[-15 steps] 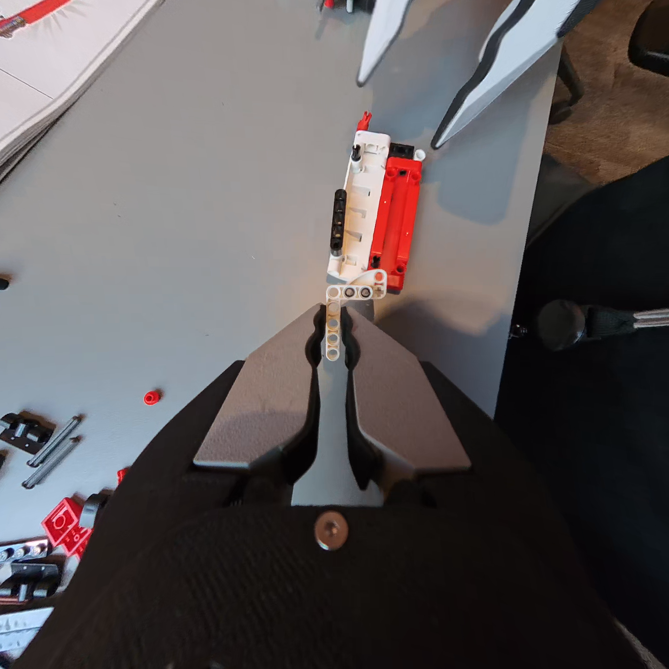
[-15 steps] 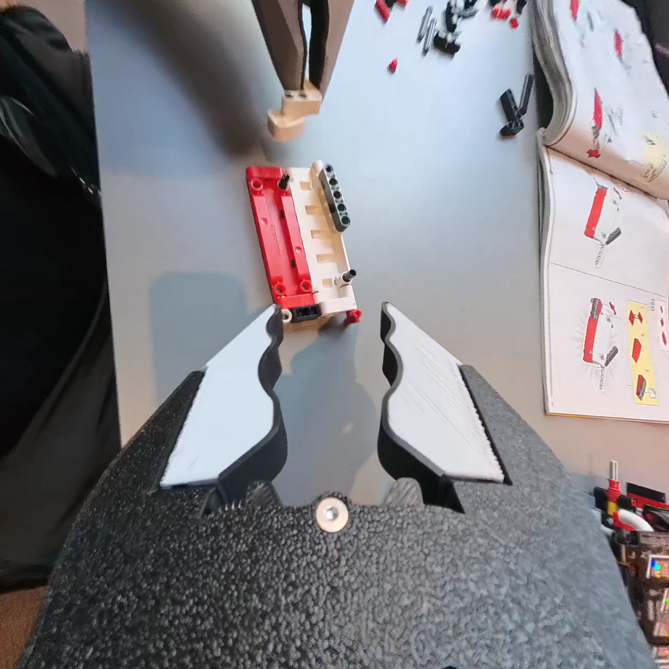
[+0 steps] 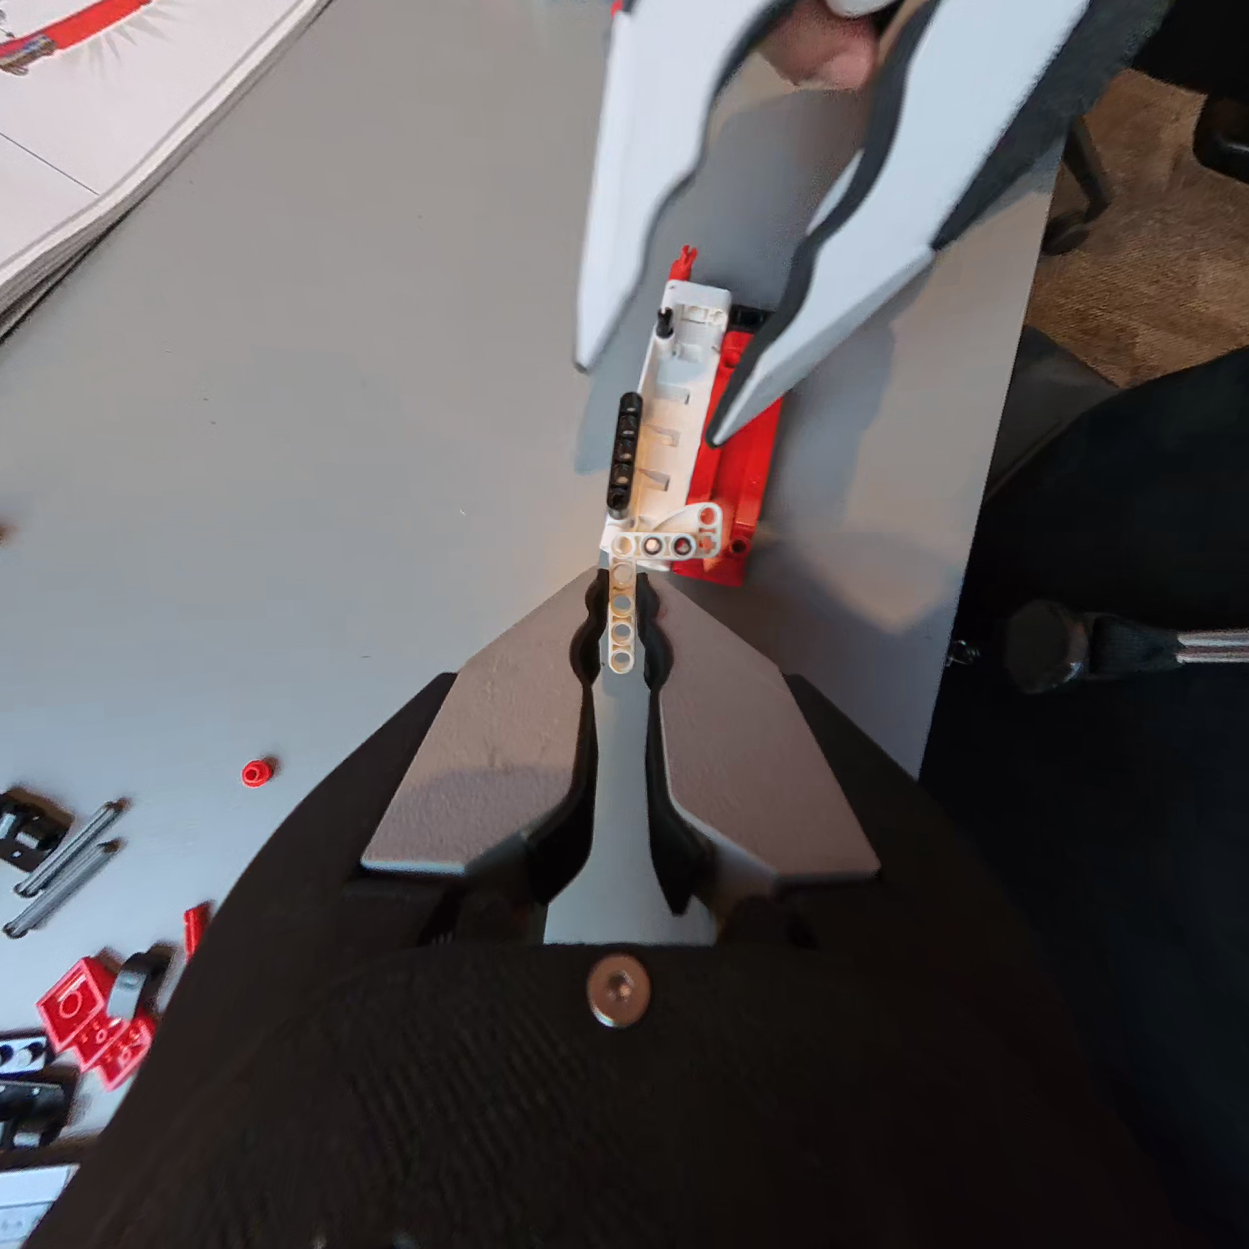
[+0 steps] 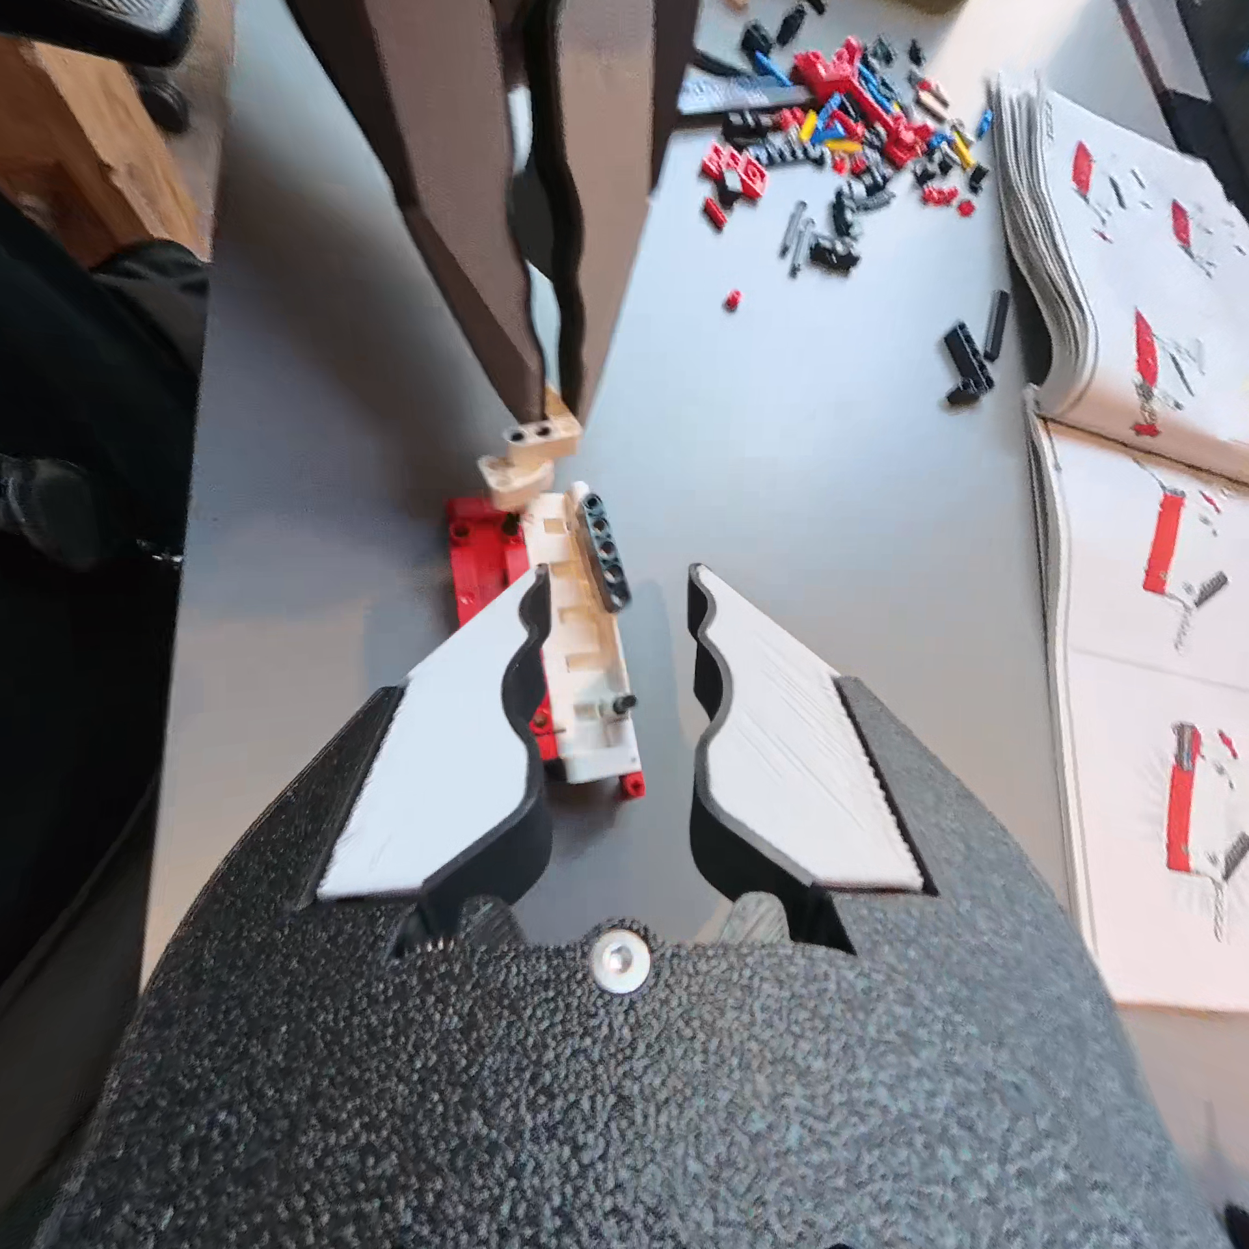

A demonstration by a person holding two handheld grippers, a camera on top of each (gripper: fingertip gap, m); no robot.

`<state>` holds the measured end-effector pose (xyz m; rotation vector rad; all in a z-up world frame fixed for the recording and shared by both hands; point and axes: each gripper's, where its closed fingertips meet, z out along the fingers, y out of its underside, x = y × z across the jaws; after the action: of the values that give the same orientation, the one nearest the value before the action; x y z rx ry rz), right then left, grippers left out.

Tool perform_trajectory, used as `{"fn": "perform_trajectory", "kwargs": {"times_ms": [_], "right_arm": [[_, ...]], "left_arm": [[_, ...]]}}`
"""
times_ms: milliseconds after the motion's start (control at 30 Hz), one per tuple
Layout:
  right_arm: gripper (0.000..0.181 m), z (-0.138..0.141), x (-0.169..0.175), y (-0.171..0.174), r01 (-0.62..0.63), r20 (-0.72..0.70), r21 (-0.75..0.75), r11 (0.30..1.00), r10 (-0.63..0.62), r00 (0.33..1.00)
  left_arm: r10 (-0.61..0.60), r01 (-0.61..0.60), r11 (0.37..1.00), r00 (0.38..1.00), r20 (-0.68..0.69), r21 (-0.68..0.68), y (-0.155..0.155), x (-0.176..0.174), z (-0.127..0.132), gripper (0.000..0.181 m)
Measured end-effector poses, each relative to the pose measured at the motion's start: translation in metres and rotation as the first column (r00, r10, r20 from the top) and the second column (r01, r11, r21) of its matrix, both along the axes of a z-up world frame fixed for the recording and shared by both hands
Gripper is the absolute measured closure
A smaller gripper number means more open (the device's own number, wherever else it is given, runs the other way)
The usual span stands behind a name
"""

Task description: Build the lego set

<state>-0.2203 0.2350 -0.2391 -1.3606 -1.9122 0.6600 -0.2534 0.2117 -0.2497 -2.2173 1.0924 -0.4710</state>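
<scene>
- White L-shaped beam (image 3: pixel 625 611) is clamped by the left gripper (image 3: pixel 622 588), at six o'clock of the red-and-white assembly (image 3: pixel 682 432).
- Right gripper (image 4: pixel 615 588) is held wide apart over it.

Right gripper (image 3: pixel 649 399) is motion-blurred in left wrist view, upper part cut by top edge. Its finger (image 4: pixel 466 716) hides part of the red panel (image 4: pixel 476 561). Loose parts pile (image 4: pixel 845 135) too small to sort. Instruction book (image 4: pixel 1149 608) cut off at right edge.

No legible writing anywhere (only wordless pictures in the open instruction booklet (image 4: pixel 1149 608))
</scene>
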Motion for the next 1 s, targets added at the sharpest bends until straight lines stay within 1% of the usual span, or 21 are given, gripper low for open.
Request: {"fn": "perform_trajectory", "kwargs": {"times_ms": [100,133,200,300,433,500,567,633,733,867,1000], "right_arm": [[0.164,0.005,-0.003,-0.020,-0.064,-0.051,-0.022,0.998,0.063,0.997],[0.166,0.005,-0.003,-0.024,-0.071,-0.058,-0.024,0.997,0.070,0.996],[0.162,0.001,-0.004,-0.031,-0.085,-0.054,-0.024,0.996,0.083,0.995],[0.157,-0.003,-0.010,-0.036,-0.096,-0.050,0.019,0.995,0.097,0.994],[0.163,-0.013,-0.016,-0.030,-0.079,-0.010,0.110,0.991,0.081,0.997],[0.165,-0.012,-0.017,-0.029,-0.065,-0.014,0.096,0.993,0.067,0.998],[0.160,-0.012,-0.019,-0.027,-0.044,-0.016,0.093,0.995,0.045,0.999],[0.159,-0.014,-0.018,-0.026,-0.033,-0.013,0.100,0.994,0.034,0.999],[0.167,-0.016,-0.016,-0.028,-0.033,-0.008,0.082,0.996,0.033,0.999],[0.166,-0.017,-0.015,-0.028,-0.030,-0.013,0.063,0.998,0.030,0.999],[0.167,-0.017,-0.014,-0.028,-0.037,-0.012,0.060,0.998,0.038,0.999]], "left_arm": [[-0.011,0.011,1.000,1.000,-0.002,0.004,0.001,0.004,0.002,0.177],[-0.017,0.017,1.000,1.000,-0.015,0.008,0.002,0.005,0.001,0.177],[-0.034,0.034,0.999,0.998,-0.048,0.010,0.002,0.006,-0.001,0.177],[-0.048,0.049,0.999,0.996,-0.079,0.003,0.002,0.007,-0.002,0.177],[-0.032,0.031,0.999,0.996,-0.080,-0.005,0.005,0.005,0.000,0.177],[-0.023,0.022,1.000,0.997,-0.072,-0.014,0.004,0.003,0.001,0.177],[-0.023,0.021,1.000,0.997,-0.067,-0.021,0.003,0.002,0.001,0.177],[-0.015,0.013,0.999,0.998,-0.059,-0.031,0.004,0.002,0.001,0.177],[-0.005,0.003,0.999,0.999,-0.048,-0.031,0.005,0.003,-0.001,0.177],[0.012,-0.013,0.999,0.999,-0.033,-0.030,0.005,0.004,-0.003,0.177],[0.050,-0.050,0.998,0.999,0.012,-0.037,0.004,0.006,-0.004,0.168]]}}
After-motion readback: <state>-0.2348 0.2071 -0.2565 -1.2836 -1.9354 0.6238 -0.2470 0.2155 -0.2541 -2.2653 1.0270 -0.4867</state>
